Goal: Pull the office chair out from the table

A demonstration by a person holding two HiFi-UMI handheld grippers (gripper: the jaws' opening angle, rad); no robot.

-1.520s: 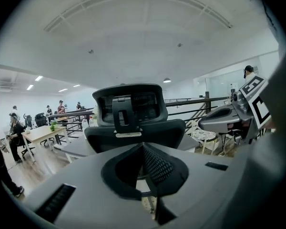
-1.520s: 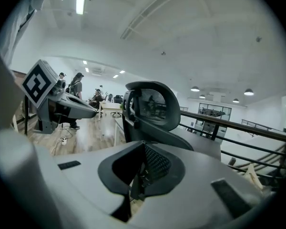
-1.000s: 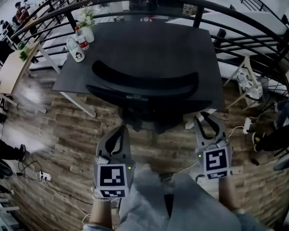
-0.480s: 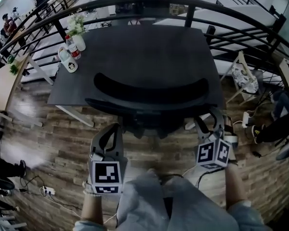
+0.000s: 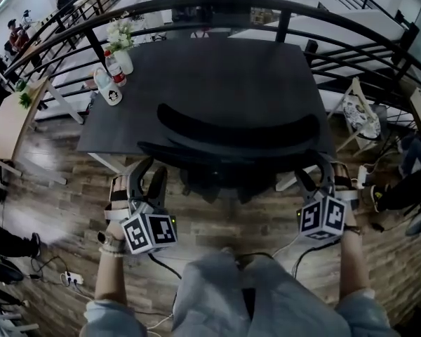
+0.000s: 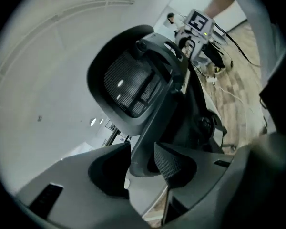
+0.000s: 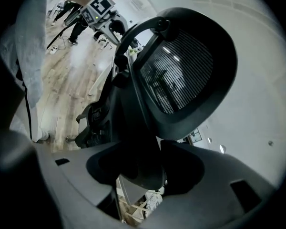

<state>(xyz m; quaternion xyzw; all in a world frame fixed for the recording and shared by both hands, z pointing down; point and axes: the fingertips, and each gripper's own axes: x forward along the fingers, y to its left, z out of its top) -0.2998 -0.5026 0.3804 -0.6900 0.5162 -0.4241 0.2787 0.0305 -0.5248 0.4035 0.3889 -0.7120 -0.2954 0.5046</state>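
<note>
The dark grey plastic left gripper [image 5: 150,171] and right gripper [image 5: 314,171] are each capped by a white cube with black square markers [image 5: 149,232]; pale grey sleeves [image 5: 105,316] are worn.

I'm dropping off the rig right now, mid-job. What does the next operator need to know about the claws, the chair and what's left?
Left claw: the jaws have just been opening and now stand open, with the left edge of the office chair backrest frame between them, not clamped.
Right claw: the jaws have just been opening and now stand wide open, with the right edge of the frame between them, not clamped.
Chair: tucked in at the near edge of the dark table, its back toward the person.
Done: both claws are lined up on the backrest.
Left: close both claws, then draw the chair back from the table.
</note>
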